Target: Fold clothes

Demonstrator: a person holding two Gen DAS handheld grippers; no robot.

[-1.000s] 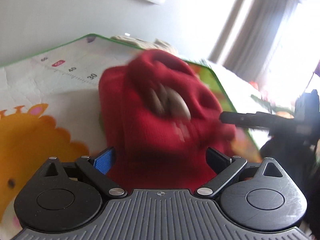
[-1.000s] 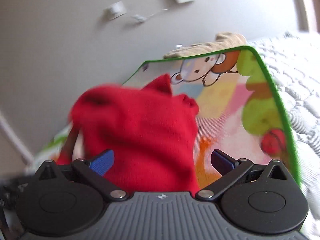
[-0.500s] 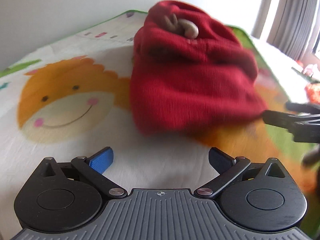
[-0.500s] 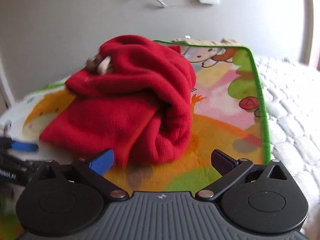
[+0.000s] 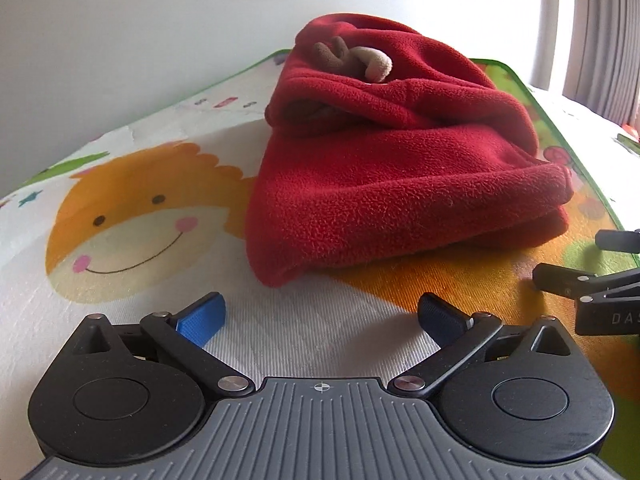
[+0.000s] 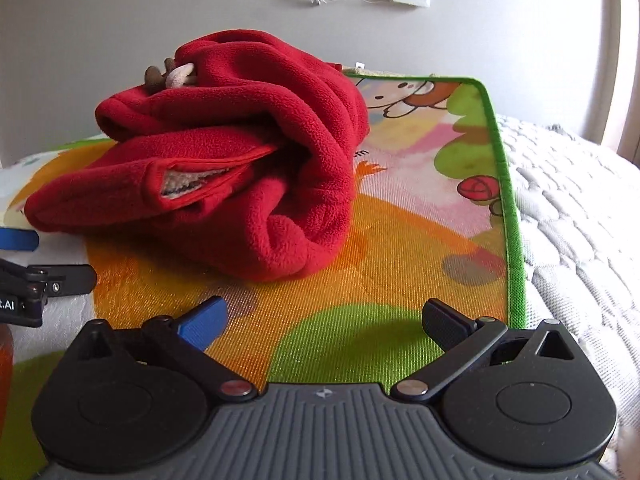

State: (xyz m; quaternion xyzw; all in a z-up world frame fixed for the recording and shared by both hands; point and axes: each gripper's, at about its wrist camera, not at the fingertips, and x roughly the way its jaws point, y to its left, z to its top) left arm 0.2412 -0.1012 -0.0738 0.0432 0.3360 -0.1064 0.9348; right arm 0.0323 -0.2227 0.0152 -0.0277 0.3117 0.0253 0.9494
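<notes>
The red fleece garment (image 5: 400, 160) is lying bundled on the cartoon play mat (image 5: 140, 208), just beyond your left gripper (image 5: 320, 316) and a bit to its right; from your right gripper (image 6: 324, 316) it is sitting ahead and to the left (image 6: 224, 168). You are holding both grippers low and level, pointing across the mat toward the far wall (image 6: 120, 8). Both are gaping wide, gripping nothing, touching no cloth. Brown plush bits (image 5: 352, 60) are poking out on top of the bundle.
</notes>
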